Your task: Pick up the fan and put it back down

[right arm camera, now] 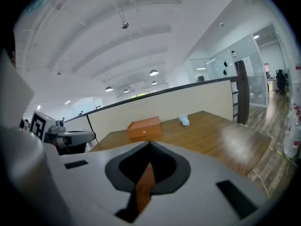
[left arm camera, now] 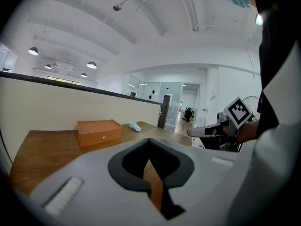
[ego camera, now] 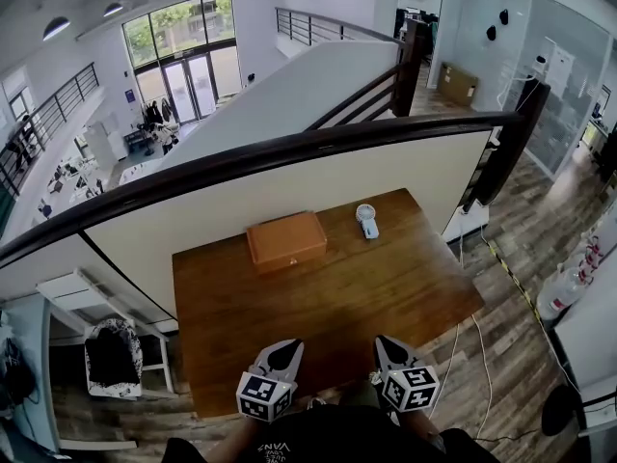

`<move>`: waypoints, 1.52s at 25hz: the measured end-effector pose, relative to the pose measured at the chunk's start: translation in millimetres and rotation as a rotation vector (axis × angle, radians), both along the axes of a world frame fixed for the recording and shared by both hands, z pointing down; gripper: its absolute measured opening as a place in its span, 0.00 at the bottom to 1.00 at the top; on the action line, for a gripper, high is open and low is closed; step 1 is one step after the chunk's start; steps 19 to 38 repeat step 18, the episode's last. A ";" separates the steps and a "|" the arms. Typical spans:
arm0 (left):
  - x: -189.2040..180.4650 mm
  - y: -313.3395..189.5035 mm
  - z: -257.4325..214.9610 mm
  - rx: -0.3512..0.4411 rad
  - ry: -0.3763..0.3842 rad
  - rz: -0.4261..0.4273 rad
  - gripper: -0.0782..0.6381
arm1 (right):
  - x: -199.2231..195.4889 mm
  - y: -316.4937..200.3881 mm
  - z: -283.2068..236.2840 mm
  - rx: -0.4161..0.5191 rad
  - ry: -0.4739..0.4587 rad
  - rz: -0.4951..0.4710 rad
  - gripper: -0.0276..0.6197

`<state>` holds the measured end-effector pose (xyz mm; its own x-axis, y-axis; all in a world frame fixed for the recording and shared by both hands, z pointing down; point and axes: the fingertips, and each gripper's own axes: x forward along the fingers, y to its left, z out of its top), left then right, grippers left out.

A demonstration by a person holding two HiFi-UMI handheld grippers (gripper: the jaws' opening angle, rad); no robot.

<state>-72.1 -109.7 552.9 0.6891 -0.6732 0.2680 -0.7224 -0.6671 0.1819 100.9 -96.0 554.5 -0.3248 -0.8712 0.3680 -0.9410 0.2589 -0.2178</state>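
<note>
The small pale handheld fan (ego camera: 366, 220) lies flat near the wooden table's (ego camera: 337, 307) far edge.

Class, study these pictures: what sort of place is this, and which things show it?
Probably an office mezzanine: a dark railing overlooks desks and glass entrance doors a storey below, and glass partitions stand at the right.

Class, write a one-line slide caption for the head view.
Left tool and right tool, both shut, at the table's near edge; white fan and orange box lie farther back.
</note>
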 end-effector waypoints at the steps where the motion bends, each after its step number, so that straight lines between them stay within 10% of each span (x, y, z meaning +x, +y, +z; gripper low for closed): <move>1: -1.2 1.9 0.2 -0.001 0.003 -0.004 0.12 | -1.0 0.6 0.1 -0.001 0.003 -0.005 0.06; 38: -14.0 5.3 8.0 -0.025 0.016 -0.087 0.12 | -9.7 -7.8 -0.1 0.012 0.017 -0.046 0.06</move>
